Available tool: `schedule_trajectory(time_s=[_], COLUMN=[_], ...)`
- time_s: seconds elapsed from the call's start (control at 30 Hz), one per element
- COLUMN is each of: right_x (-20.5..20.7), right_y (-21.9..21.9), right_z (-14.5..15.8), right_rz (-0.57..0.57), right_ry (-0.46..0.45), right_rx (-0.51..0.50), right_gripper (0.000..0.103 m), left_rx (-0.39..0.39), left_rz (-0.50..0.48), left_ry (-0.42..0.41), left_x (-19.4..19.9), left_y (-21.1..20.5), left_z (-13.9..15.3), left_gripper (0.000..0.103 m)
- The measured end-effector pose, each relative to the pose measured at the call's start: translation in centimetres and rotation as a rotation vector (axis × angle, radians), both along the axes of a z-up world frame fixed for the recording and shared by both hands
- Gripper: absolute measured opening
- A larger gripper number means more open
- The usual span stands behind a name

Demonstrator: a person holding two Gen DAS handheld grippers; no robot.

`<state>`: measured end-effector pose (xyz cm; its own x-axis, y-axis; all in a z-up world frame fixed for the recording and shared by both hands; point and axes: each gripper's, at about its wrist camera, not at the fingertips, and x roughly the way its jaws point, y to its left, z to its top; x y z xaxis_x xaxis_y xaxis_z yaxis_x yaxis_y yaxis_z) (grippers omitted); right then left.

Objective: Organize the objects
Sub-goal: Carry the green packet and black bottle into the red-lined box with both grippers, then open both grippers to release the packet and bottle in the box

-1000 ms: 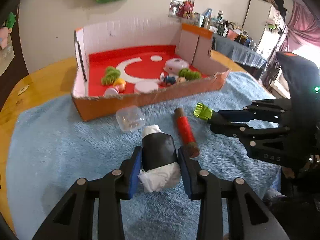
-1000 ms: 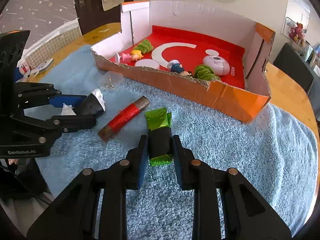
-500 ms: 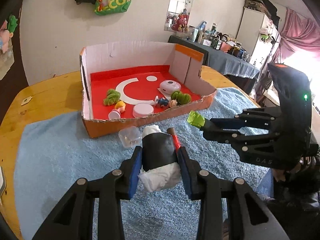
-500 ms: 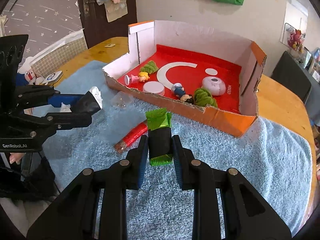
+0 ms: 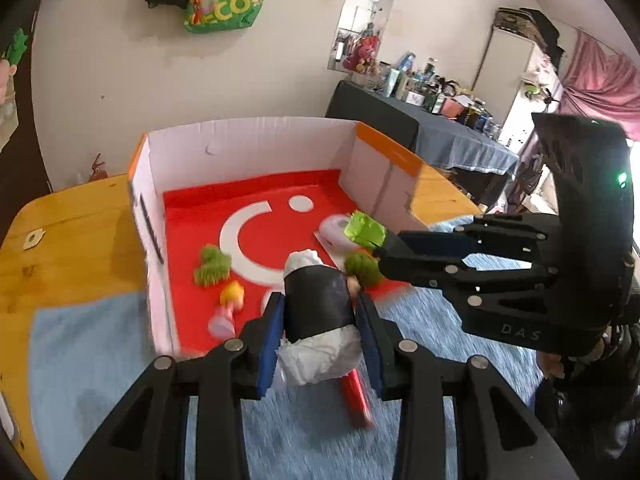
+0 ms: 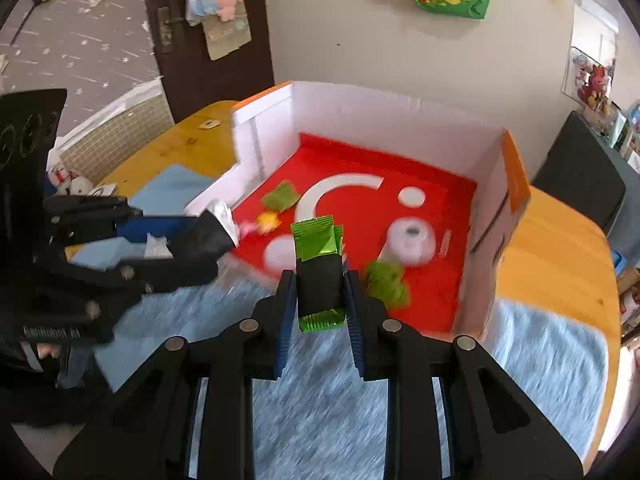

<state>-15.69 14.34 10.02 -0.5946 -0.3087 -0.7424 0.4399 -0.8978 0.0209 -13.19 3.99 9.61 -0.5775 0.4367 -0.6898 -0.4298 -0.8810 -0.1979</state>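
Left gripper jaws clamped on a black-and-white wrapped bundle; right gripper jaws clamped on a green-ended black packet. A second ago both sat low over the blue towel; now both are lifted and carried over the cardboard box's near edge, above its red floor with the small toys. Red tube left behind on the towel. Likely next: drop both inside.
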Motion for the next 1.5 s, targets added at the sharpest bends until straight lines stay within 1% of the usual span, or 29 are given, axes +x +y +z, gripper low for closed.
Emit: schedule_trajectory(time_s=[0.13,0.3,0.43,0.6,0.67,0.77,0.9,1.03,1.13,1.33,1.5], right_x=[-4.1,-9.1,-12.0,-14.7,-15.3,-16.1,-16.8,-17.1,-17.2,-16.9,-16.4], right_y=[-0.3,-0.5,-0.7,-1.5,-1.8,-2.0,-1.9,-1.3,-1.0,-0.6,-0.6], right_z=[0.2,-0.8,-1.9,-3.8,-4.6,-5.5,-6.3,-6.7,-7.2,-7.2,-7.2], right_rz=[-0.008,-0.019,-0.042,-0.083,-0.093,-0.114,-0.131,-0.151,-0.152,-0.159,-0.16], right_ry=[-0.018,-0.094,-0.153,-0.213,-0.227,-0.243,-0.269,-0.289,-0.309,-0.317,-0.322], right_rx=[0.056,0.104,0.126,0.185,0.213,0.242,0.257,0.251,0.241,0.212,0.21], right_gripper=[0.023,0.023,0.023,0.023,0.023,0.023,0.023,0.023,0.023,0.023,0.023], left_rx=[-0.017,-0.031,-0.044,-0.09,-0.117,-0.18,-0.216,-0.203,-0.207,-0.219,-0.221], left_rz=[0.014,0.039,0.071,0.131,0.151,0.166,0.185,0.203,0.203,0.201,0.203], left_ry=[-0.049,-0.115,-0.165,-0.202,-0.205,-0.201,-0.227,-0.261,-0.263,-0.256,-0.253], left_x=[-3.9,-8.5,-11.4,-14.1,-14.9,-16.0,-17.2,-18.1,-18.2,-17.7,-17.5], left_y=[0.4,0.5,0.6,0.7,0.8,1.1,1.1,0.5,0.4,0.4,0.1], left_z=[-0.3,-1.3,-2.4,-3.8,-4.3,-4.9,-6.2,-7.3,-7.4,-7.5,-7.5], left_gripper=[0.038,0.038,0.038,0.038,0.038,0.038,0.038,0.038,0.038,0.038,0.038])
